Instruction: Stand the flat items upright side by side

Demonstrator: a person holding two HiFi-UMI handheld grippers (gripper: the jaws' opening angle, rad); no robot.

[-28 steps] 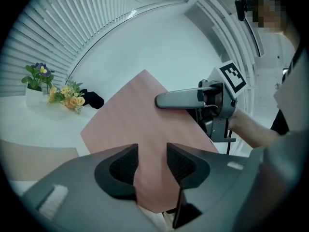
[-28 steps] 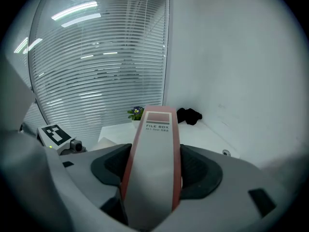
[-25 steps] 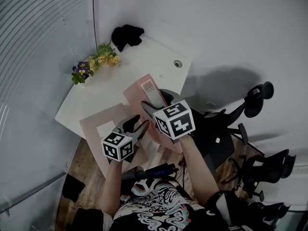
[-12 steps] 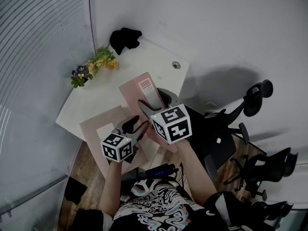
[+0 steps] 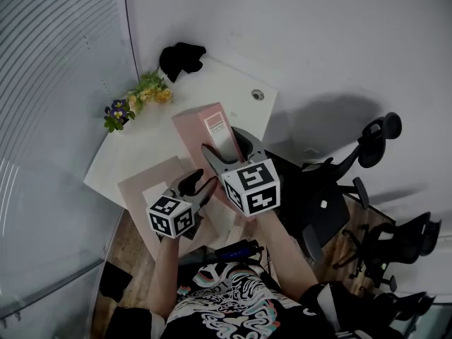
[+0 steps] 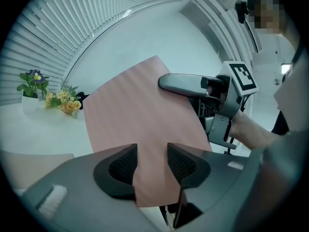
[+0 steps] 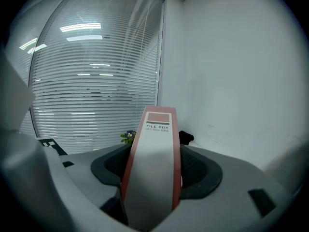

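My right gripper [image 5: 222,141] is shut on the spine of a pink file box [image 5: 205,129], which it holds tilted above the white table [image 5: 212,83]. In the right gripper view the labelled spine [image 7: 154,144] fills the gap between the jaws of the right gripper [image 7: 153,158]. My left gripper [image 5: 200,182] is at the box's lower corner. In the left gripper view the box's broad face [image 6: 135,110] runs down between the pads of the left gripper [image 6: 152,156], which touch it on both sides. A second flat pink item [image 5: 138,182] lies on the table under the left gripper.
A pot of purple flowers [image 5: 116,108], a yellow bunch [image 5: 152,90] and a black object [image 5: 182,55] line the table's far-left edge by the blinds. A cable hole [image 5: 258,94] is near the back edge. Black office chairs [image 5: 367,147] stand to the right.
The right gripper has risen a little and tipped, bringing the file box's labelled end higher and more upright. The left gripper has stayed where it was.
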